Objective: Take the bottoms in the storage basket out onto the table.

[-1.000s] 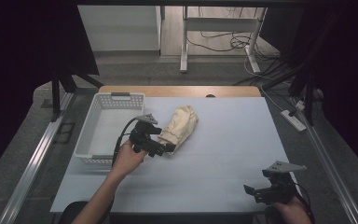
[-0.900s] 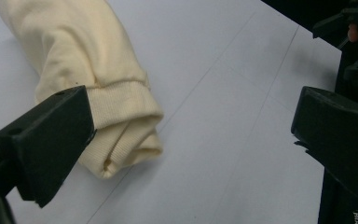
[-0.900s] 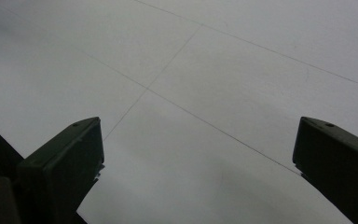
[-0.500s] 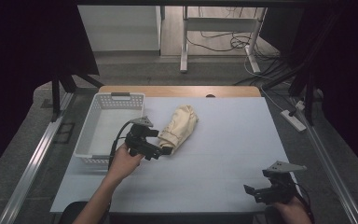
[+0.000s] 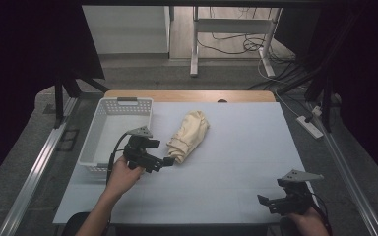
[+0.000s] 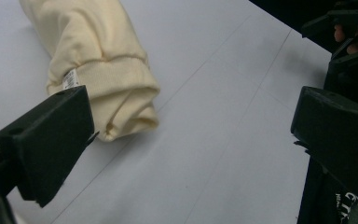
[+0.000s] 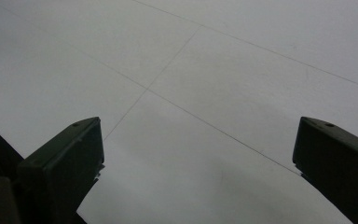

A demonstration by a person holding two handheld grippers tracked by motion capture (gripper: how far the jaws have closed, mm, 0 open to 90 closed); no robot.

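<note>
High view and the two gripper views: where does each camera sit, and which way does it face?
High view: above the person's side, looking forward and down on the table; forearms, left gripper and right gripper show.
Left gripper view: on that gripper, along its open jaws toward the cream cloth roll; the other hand's gripper sits at the right edge.
Right gripper view: on that gripper, over bare tabletop between open jaws.
Shared: high and left gripper views both show the roll.

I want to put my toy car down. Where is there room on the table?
Plenty: the bare stretch between the rolled cream cloth and the right gripper, plus the table's far right part. The left is crowded: white basket, left gripper, cloth.
</note>
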